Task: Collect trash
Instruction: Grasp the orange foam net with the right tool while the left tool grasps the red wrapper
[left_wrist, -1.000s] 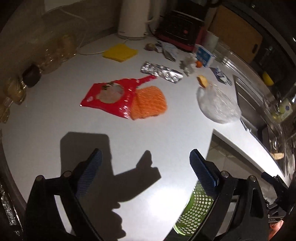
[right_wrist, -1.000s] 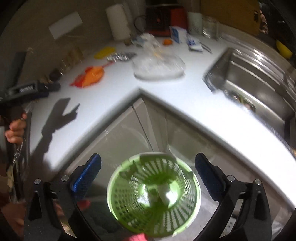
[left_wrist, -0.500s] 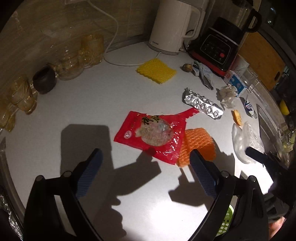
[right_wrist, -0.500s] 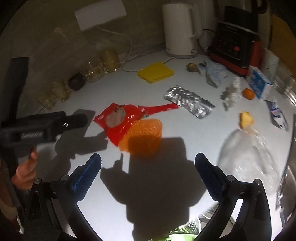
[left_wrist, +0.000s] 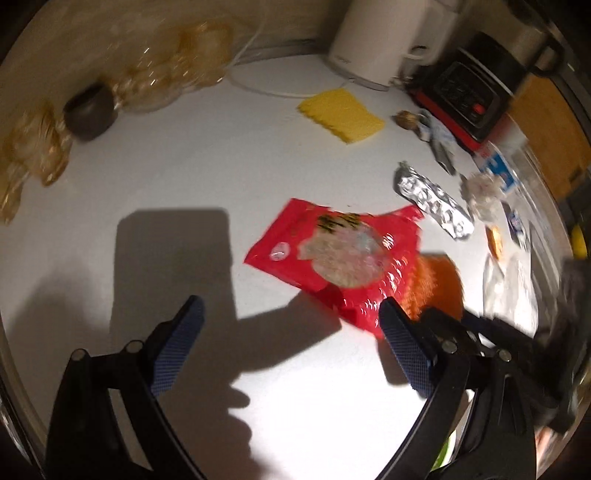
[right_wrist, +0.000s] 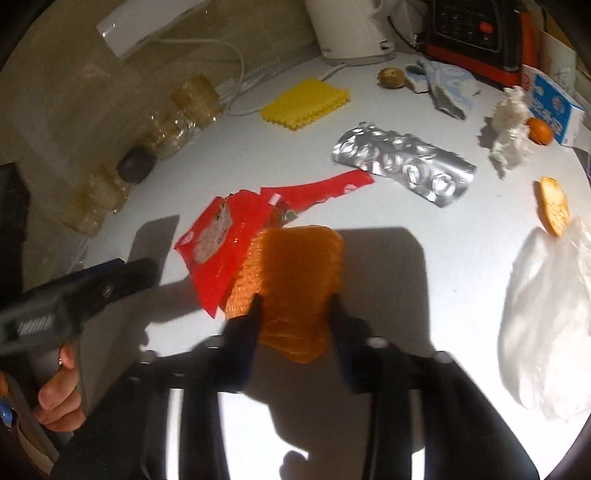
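An orange foam net (right_wrist: 291, 284) lies on the white counter (right_wrist: 406, 266), partly over a red snack wrapper (right_wrist: 229, 236). My right gripper (right_wrist: 295, 306) has its fingers on either side of the net's near end, narrowed but apart. In the left wrist view the red wrapper (left_wrist: 340, 254) and orange net (left_wrist: 436, 288) lie just ahead of my open, empty left gripper (left_wrist: 291, 332). A silver blister pack (right_wrist: 402, 162), a crumpled tissue (right_wrist: 511, 129), a clear plastic bag (right_wrist: 554, 325) and a cracker piece (right_wrist: 552, 205) lie to the right.
A yellow sponge (right_wrist: 306, 103), white kettle (right_wrist: 351, 29), black-and-red appliance (right_wrist: 476, 33), milk carton (right_wrist: 554, 107) and small orange fruit (right_wrist: 539, 129) stand at the back. Glass jars (right_wrist: 177, 114) line the left wall. The left gripper's handle and hand (right_wrist: 59, 321) show at left.
Both grippers moved forward over the counter toward the trash. My right gripper dropped onto the orange net and its fingers narrowed around it. The left gripper neared the red wrapper.
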